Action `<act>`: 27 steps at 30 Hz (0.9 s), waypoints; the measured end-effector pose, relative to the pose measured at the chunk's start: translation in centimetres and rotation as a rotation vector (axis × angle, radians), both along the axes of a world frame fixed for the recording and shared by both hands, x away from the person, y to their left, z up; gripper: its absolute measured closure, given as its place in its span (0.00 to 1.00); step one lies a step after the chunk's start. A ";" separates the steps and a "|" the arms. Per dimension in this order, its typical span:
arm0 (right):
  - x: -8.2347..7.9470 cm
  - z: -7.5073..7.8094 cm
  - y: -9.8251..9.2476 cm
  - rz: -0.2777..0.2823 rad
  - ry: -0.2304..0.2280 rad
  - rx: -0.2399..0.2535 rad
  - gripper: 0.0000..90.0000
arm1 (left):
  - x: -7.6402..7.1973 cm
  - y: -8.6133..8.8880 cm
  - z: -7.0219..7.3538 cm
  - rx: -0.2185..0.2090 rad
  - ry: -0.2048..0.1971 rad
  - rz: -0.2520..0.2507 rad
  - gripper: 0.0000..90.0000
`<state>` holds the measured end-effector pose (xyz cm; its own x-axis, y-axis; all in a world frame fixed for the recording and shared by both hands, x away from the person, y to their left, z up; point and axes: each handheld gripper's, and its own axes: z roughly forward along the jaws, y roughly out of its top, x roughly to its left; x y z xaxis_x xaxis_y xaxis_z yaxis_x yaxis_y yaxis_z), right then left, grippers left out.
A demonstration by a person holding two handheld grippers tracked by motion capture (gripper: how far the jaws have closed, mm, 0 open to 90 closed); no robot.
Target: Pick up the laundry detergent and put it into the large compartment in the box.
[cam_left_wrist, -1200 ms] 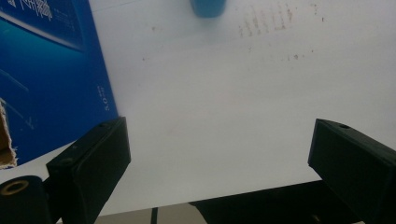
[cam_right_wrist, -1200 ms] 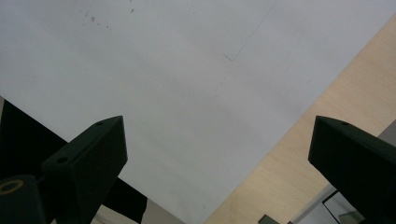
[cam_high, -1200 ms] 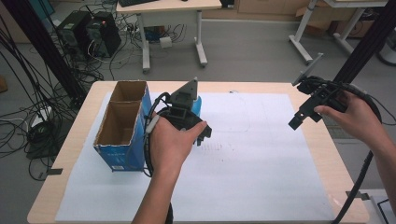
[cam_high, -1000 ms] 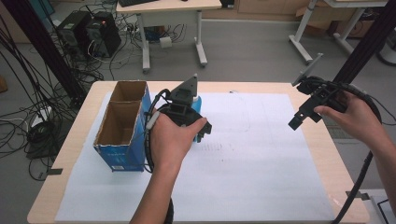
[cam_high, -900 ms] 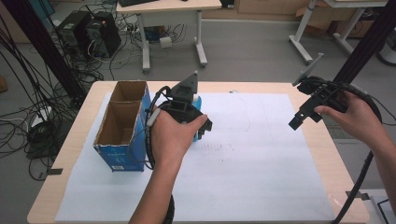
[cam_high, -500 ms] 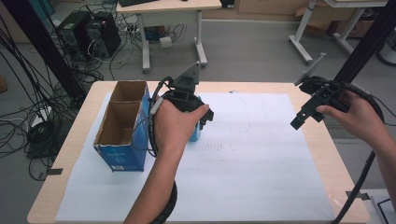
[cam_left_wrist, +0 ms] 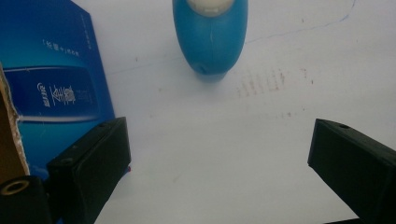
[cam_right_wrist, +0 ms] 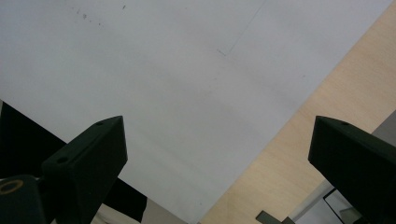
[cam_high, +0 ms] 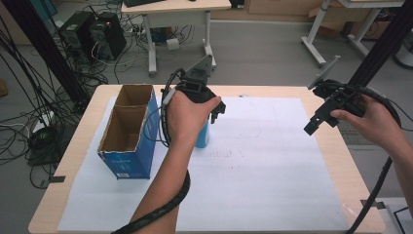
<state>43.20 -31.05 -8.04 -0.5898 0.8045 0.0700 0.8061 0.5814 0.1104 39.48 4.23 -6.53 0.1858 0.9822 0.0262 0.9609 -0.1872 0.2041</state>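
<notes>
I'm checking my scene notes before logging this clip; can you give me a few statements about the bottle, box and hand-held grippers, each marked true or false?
1. The blue bottle stands on the white paper beside the blue cardboard box. True.
2. The left hand-held gripper is shut on the bottle. False: its jaws stand wide open, the bottle ahead of them.
3. The box is open at the top. True.
4. The right hand-held gripper holds the box. False: it is open, over the table's right side.

Lab: tangled cables (cam_high: 29, 117), computer towers (cam_high: 92, 34), desks (cam_high: 175, 7).
</notes>
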 end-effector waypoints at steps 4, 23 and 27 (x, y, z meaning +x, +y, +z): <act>0.1 -0.1 0.2 0.008 0.002 -0.003 0.05 | 0.9 -0.1 -0.3 -0.001 0.000 0.000 0.07; 1.1 -0.4 0.2 -0.009 0.011 -0.008 0.05 | 4.4 -0.9 -0.4 -0.001 -0.005 -0.008 0.07; 1.2 -0.4 0.3 -0.009 0.010 -0.008 0.05 | 5.0 -0.8 -0.5 -0.003 -0.003 -0.001 0.07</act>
<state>44.39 -30.76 -8.43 -0.5819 0.8103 0.0695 0.8123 0.5750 0.0979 44.52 3.47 -7.08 0.1867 0.9821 0.0241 0.9600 -0.1876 0.2078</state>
